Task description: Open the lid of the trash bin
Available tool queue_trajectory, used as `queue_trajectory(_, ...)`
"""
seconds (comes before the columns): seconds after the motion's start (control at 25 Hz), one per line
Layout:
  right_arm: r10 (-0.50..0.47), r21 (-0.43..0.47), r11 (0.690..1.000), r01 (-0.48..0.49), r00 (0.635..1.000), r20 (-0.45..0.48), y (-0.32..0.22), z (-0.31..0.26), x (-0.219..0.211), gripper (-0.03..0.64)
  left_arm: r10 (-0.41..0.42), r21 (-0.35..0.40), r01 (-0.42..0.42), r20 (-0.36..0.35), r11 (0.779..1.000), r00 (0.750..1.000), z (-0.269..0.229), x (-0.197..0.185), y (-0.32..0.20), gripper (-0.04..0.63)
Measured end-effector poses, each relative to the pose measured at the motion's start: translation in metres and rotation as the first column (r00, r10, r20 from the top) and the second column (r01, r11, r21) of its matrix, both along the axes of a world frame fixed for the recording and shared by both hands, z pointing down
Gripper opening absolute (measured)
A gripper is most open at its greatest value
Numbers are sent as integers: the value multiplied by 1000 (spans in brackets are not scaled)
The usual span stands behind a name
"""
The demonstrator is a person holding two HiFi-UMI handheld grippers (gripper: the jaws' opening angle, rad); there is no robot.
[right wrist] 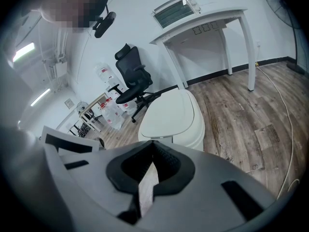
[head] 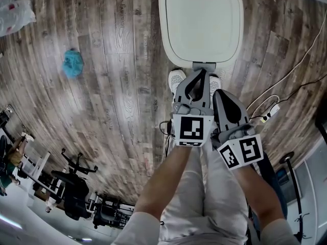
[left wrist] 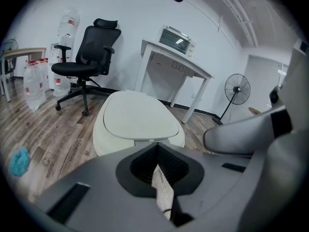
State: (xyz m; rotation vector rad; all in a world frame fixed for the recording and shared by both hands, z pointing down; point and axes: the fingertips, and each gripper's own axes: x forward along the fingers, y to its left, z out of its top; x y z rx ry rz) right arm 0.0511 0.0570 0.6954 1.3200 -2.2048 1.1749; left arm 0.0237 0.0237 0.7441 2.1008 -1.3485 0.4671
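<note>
The head view alone shows the trash bin (head: pixel 163 19) from above, at the top of the wood-look floor (head: pixel 117 86). Its pale lid (head: pixel 201 24) is seen lying flat and closed. Two white shoes (head: pixel 177 78) are placed just at the bin's near edge. The left gripper (head: pixel 202 76) and the right gripper (head: pixel 220 96) are held side by side above the shoes, with their tips pointed at that edge. Whether either tip touches the lid cannot be judged. One blue cloth (head: pixel 73 64) is seen on the floor well to the left, and one power strip (head: pixel 271 111) to the right.

The state of the claws is given by the gripper views. In each, the two dark pads (left wrist: pixel 173 166) are brought together to a narrow slit. Only floor is seen through it, and nothing is gripped.

What stands behind the bin is shown by the gripper views, not from above. One black office chair (left wrist: pixel 87 52) and one white table (left wrist: pixel 176 59) are seen there, the table carrying one toaster oven (left wrist: pixel 177 41). One standing fan (left wrist: pixel 237 89) is made out in the left gripper view.
</note>
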Motion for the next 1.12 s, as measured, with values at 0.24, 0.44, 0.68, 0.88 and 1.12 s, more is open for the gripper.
queue_trajectory(0.24, 3, 0, 1000, -3, 1000, 0, -2, 2, 1, 17, 3, 7, -3, 9, 1000, 1000, 1, 0, -1, 0)
queue_trajectory(0.44, 12, 0, 1000, -12, 1000, 1, -3, 0, 1, 17, 3, 6, -3, -3, 1000, 1000, 0, 0, -1, 0)
queue_trajectory(0.68, 28, 7, 1000, -28, 1000, -4, -11, -5, 6, 17, 0, 4, 0, -21, 1000, 1000, -3, -2, -5, 0)
queue_trajectory(0.88, 45, 29, 999, -44, 999, -12, -20, -21, 11, 17, -40, 47, 41, -33, 998, 999, -24, -21, -16, 0)
queue_trajectory(1.12, 68, 99, 993, -66, 997, -22, -39, -88, 30, 17, -70, 135, 75, -43, 988, 997, -121, -45, -37, 0)
